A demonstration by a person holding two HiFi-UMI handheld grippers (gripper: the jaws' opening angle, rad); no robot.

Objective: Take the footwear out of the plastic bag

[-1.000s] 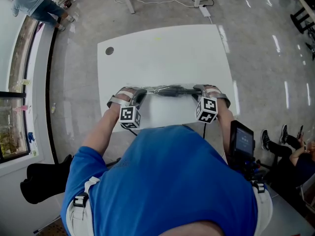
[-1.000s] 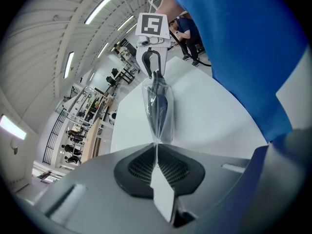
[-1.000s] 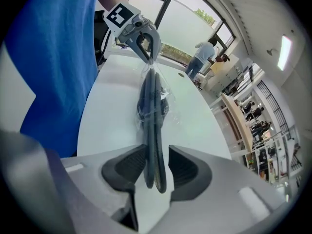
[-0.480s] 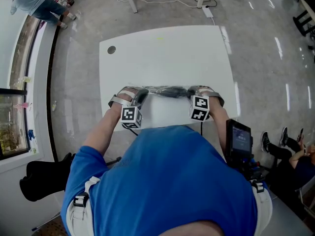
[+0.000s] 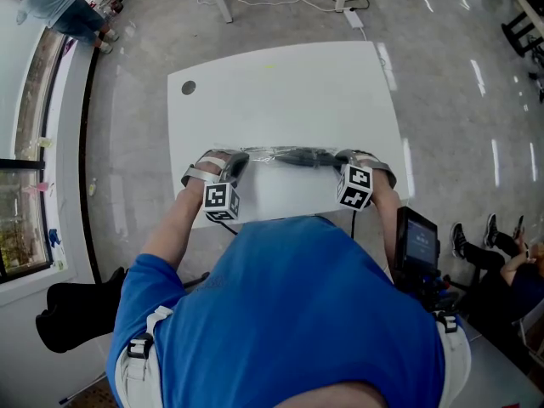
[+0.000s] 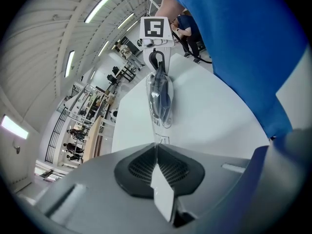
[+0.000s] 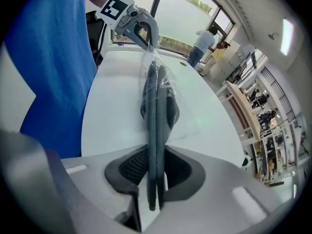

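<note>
Clear film forms the plastic bag, held stretched along the 6 o'clock edge of the white table. The left gripper, at the bag's 9 o'clock end, has its jaws together on the film edge, probably to anchor the bag. The right gripper, at 3 o'clock, has just been closing its jaws. They now pinch the footwear, apparently to draw it out. The footwear is a dark, flat pair lying sole against sole, mostly inside the bag.
</note>
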